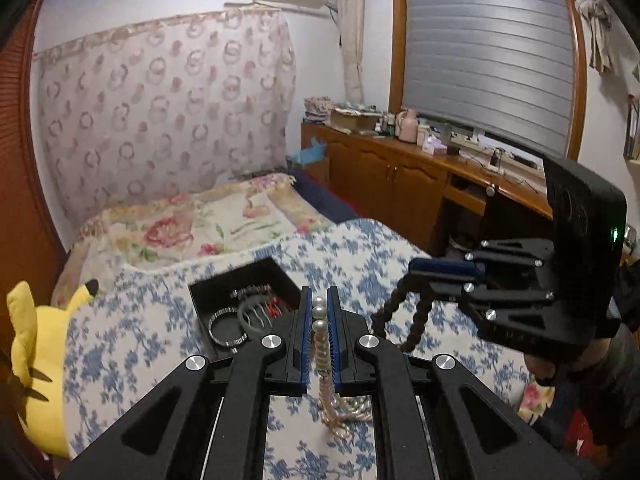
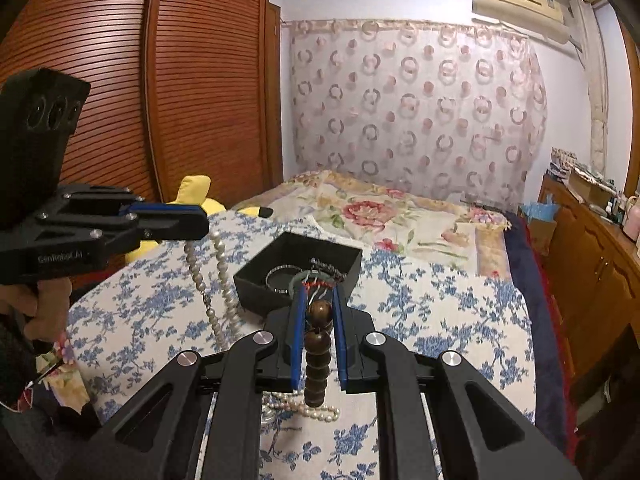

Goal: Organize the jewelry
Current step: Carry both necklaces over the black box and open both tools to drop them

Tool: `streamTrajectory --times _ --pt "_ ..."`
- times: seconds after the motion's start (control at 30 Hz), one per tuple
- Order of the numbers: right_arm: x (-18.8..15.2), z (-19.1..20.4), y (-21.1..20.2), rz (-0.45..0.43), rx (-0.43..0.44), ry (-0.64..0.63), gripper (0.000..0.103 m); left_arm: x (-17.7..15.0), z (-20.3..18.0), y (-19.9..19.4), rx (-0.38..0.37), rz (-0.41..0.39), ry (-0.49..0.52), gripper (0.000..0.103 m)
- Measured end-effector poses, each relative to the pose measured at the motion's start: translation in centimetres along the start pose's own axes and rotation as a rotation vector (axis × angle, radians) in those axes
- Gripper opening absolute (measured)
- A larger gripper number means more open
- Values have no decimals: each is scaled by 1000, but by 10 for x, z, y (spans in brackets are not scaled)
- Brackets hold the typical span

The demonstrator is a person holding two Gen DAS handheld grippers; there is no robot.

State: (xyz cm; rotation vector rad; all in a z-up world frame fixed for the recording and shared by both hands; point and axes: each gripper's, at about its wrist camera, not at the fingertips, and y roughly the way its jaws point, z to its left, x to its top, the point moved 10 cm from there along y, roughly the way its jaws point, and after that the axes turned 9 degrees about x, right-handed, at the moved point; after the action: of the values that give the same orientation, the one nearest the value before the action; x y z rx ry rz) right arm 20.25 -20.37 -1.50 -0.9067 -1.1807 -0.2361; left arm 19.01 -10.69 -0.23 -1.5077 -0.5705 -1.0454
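Observation:
My left gripper (image 1: 319, 300) is shut on a white pearl necklace (image 1: 320, 340), lifted above the bed; its strands hang down to a pile on the cover (image 2: 308, 404). My right gripper (image 2: 319, 300) is shut on a brown wooden bead bracelet (image 2: 316, 356), which hangs in a loop in the left wrist view (image 1: 404, 320). An open black jewelry box (image 2: 256, 276) sits ahead on the bed and holds a silver bangle (image 1: 226, 330) and other pieces. The left gripper also shows in the right wrist view (image 2: 200, 220), the right gripper in the left wrist view (image 1: 416, 270).
The bed has a blue floral cover (image 2: 440, 320) and a flowered quilt (image 2: 380, 216) behind. A yellow plush toy (image 1: 36, 344) lies at the left edge. A wooden sideboard (image 1: 400, 168) with clutter stands to the right, a wooden wardrobe (image 2: 160, 80) to the left.

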Motion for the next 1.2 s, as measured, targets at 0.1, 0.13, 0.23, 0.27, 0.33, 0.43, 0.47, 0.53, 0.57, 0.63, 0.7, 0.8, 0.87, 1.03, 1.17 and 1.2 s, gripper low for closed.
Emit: streamTrajectory --times 0.1,0.13,0.23,0.27,0.33,0.43,0.47,0.53,0.57,0.63,0.7,0.8,0.87,1.03,1.17,1.2 --pt "8 0 0 -11 -2 -5 15 15 4 -5 8 -23 -1 7" --pt "12 0 0 -17 -1 -8 15 19 5 -6 9 -28 -3 7" --pt "22 0 0 -29 -4 -16 15 34 10 -9 16 -46 -8 7" --pt "25 0 1 -32 -4 -18 15 39 12 -9 20 -51 -11 7" --pt "31 -1 3 -38 -6 -23 15 50 16 -9 34 -63 -8 7" --pt "41 -3 8 -48 -1 -26 15 65 23 -9 58 -78 -9 7" --pt "44 -3 9 -50 -1 -27 15 71 27 -8 68 -83 -11 7" --pt "51 -5 12 -53 -5 -31 15 81 32 -7 84 -90 -16 7" --pt "55 -6 14 -56 -6 -33 15 88 36 -7 91 -96 -20 7" --pt "61 -6 16 -63 -8 -39 15 99 41 -8 101 -106 -23 7" --pt "69 -6 20 -69 -11 -47 15 111 45 -9 118 -119 -23 7" --pt "79 -8 27 -71 -19 -57 15 124 52 -6 139 -127 -22 7" --pt "84 -9 32 -69 -20 -58 15 127 56 0 148 -120 -23 7" --pt "88 -10 49 -57 -17 -56 15 108 69 30 159 -59 -45 7" --pt "82 -9 65 -37 -5 -45 15 78 80 58 155 5 -73 7" --pt "80 -8 69 -31 0 -42 15 69 83 65 157 22 -81 7"
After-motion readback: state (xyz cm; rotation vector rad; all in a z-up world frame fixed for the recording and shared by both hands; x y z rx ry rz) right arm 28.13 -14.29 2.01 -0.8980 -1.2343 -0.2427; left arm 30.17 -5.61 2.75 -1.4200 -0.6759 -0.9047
